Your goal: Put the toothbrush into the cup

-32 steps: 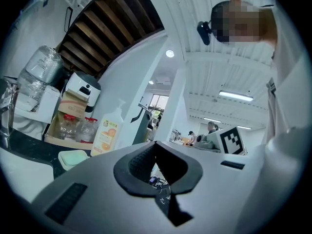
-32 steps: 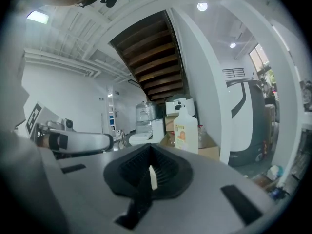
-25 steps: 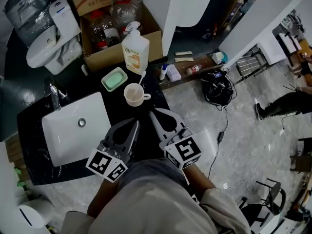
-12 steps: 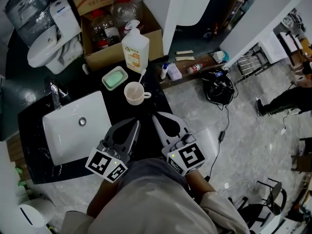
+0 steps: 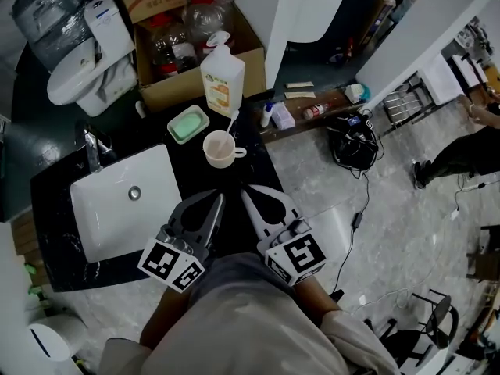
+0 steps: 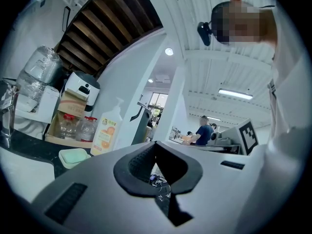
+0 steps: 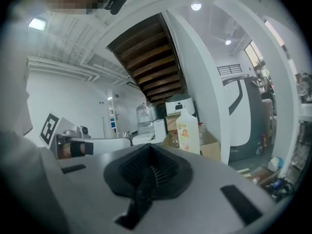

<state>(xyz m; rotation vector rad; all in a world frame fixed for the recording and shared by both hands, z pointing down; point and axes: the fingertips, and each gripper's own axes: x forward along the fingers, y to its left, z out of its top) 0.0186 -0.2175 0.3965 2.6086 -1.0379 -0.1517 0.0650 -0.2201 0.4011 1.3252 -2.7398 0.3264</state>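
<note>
A cream cup [image 5: 222,149] stands on the black counter [image 5: 234,180] beside the sink. The white toothbrush [image 5: 232,123] stands in it, its handle leaning out toward the upper right. My left gripper [image 5: 218,198] and right gripper [image 5: 244,191] hover side by side just in front of the cup, close to my body, both shut with nothing between the jaws. In the left gripper view the left gripper [image 6: 156,143] shows its jaws closed together, and the right gripper [image 7: 149,146] looks the same in its own view. The jaws hide the cup in both gripper views.
A green soap dish [image 5: 187,123] and a pump bottle [image 5: 222,73] sit behind the cup. The white sink [image 5: 109,209] with its faucet [image 5: 91,149] lies to the left. A cardboard box [image 5: 234,33] of bottles and a toilet [image 5: 82,69] are beyond. The counter's edge drops to the floor on the right.
The head view has shifted slightly. The right gripper drew back a little toward my body. Both grippers stay shut, and the toothbrush stays in the cup.
</note>
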